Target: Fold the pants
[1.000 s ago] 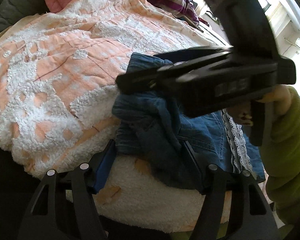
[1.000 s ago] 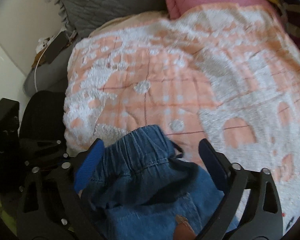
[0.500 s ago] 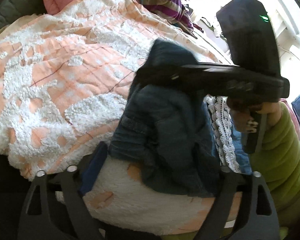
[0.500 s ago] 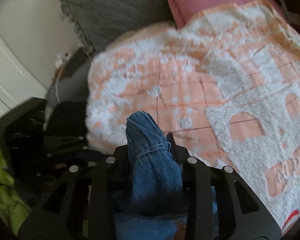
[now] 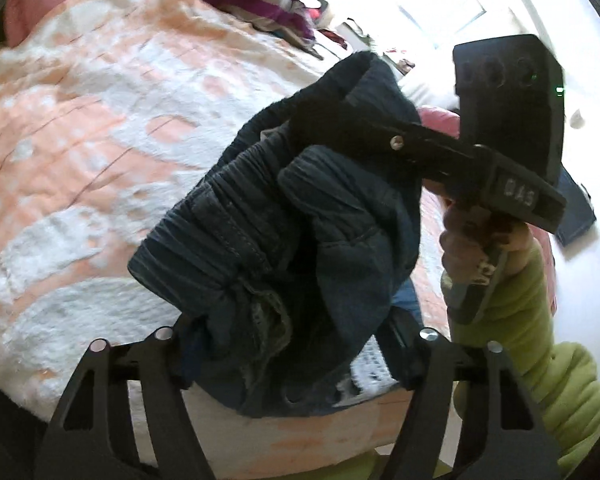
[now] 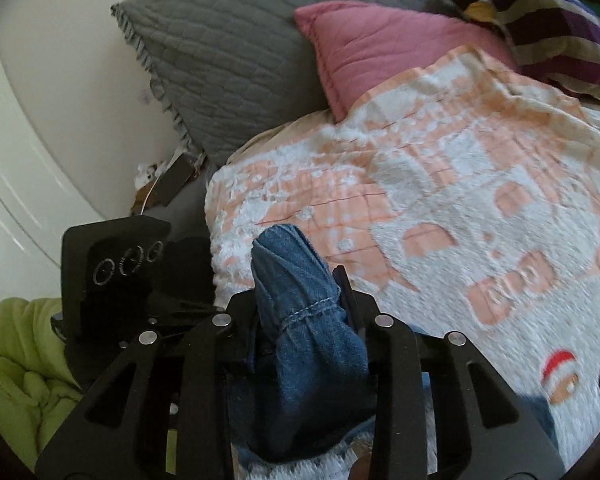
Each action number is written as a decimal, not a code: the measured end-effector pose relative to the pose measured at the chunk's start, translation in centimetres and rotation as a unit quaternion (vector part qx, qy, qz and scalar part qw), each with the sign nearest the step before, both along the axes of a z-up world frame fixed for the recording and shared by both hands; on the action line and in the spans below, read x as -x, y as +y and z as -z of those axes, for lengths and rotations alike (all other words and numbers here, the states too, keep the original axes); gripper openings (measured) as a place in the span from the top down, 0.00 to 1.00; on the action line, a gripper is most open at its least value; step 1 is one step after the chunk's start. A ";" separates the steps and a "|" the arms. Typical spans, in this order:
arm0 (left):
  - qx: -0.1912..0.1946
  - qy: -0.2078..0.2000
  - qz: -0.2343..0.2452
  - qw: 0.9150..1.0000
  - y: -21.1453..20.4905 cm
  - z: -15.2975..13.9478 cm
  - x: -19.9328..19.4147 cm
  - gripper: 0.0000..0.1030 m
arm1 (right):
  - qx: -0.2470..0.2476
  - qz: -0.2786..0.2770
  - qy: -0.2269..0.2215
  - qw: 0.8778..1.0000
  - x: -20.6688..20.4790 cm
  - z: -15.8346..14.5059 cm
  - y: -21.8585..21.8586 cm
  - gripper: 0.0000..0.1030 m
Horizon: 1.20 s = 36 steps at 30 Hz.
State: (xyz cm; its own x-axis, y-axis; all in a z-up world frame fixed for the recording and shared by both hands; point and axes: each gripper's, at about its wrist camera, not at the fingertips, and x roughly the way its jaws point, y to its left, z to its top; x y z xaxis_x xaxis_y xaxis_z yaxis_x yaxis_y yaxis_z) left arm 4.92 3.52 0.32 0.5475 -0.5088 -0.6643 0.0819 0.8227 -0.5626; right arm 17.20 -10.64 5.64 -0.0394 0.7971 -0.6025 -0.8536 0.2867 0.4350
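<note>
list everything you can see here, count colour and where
denim pants: 1, blue, lifted over the blanket, pinched by the right gripper
blanket: 1, peach and white, spread on the bed
pillow: 1, grey quilted, at the head
cushion: 1, pink, beside the grey pillow
striped cloth: 1, purple and cream, far corner
right gripper: black, shut on the pants
left gripper: black, jaws closing with the pants between them
sleeve: green, on the right arm

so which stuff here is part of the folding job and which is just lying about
Part of the job:
- denim pants
- right gripper, clamped on them
- left gripper, closing around them

Just lying about:
- grey pillow
- pink pillow
- striped cloth
- orange-and-white blanket
</note>
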 end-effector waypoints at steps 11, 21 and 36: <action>-0.026 -0.005 0.069 0.997 -5.4 -1.2 -1.2 0.40 | -0.015 0.058 -0.003 0.998 0.1 0.1 -6.7 0.67; -0.047 0.012 0.153 0.987 -10.4 1.3 -2.9 0.38 | 0.007 0.199 -0.011 0.980 1.2 2.6 -15.7 0.50; -0.063 -0.008 0.177 0.982 -13.1 1.5 0.7 0.33 | 0.139 0.264 -0.039 0.954 2.7 7.3 -18.5 0.48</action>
